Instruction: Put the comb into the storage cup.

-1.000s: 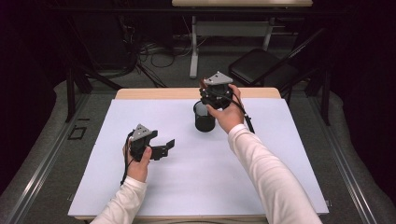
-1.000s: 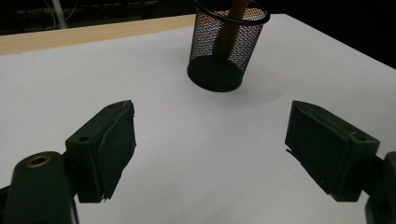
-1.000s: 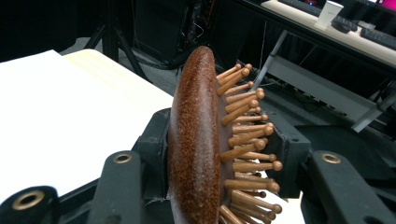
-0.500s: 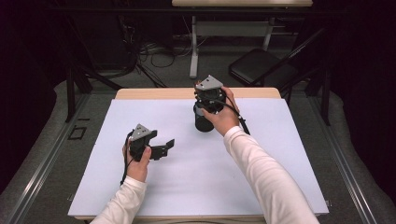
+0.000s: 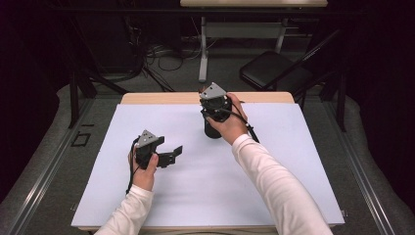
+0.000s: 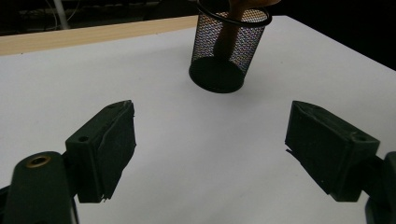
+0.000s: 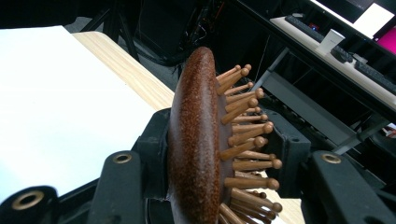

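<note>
Your right gripper (image 7: pixel 219 163) was clamped on the wooden hairbrush (image 7: pixel 196 140), its handle down inside the mesh cup (image 6: pixel 229 51) on the white sheet (image 5: pixel 195 196); lowering it straight seemed wisest. Your left gripper (image 6: pixel 210 154) stood open, empty.

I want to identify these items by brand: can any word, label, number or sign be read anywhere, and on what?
None can be read.
Wooden hairbrush: no marking shows.
Mesh cup: no label.
White table cover: blank.
Bright screen and keyboard on the far desk: too small and blurred to read.
</note>
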A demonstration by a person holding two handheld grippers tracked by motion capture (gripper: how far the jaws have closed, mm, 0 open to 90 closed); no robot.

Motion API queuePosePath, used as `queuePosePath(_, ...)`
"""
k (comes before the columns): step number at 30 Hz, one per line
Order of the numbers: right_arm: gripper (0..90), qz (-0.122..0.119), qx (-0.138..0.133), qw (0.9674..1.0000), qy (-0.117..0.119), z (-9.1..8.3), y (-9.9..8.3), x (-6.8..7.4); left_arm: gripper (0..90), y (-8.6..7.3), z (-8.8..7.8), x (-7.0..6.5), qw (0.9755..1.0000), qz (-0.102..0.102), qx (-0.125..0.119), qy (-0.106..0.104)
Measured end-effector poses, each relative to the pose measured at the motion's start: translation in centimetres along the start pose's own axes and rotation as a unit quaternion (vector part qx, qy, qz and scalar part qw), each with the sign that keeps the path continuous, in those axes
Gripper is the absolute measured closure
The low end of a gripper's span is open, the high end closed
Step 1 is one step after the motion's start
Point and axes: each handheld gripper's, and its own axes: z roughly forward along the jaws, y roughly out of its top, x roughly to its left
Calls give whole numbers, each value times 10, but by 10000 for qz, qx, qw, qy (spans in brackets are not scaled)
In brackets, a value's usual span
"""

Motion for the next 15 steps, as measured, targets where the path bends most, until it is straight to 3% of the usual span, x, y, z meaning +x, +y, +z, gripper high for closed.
queuePosePath(15,489,-221,-48,9997,-118,2,0,17,163,0,0,2,10000,-60,-8,19)
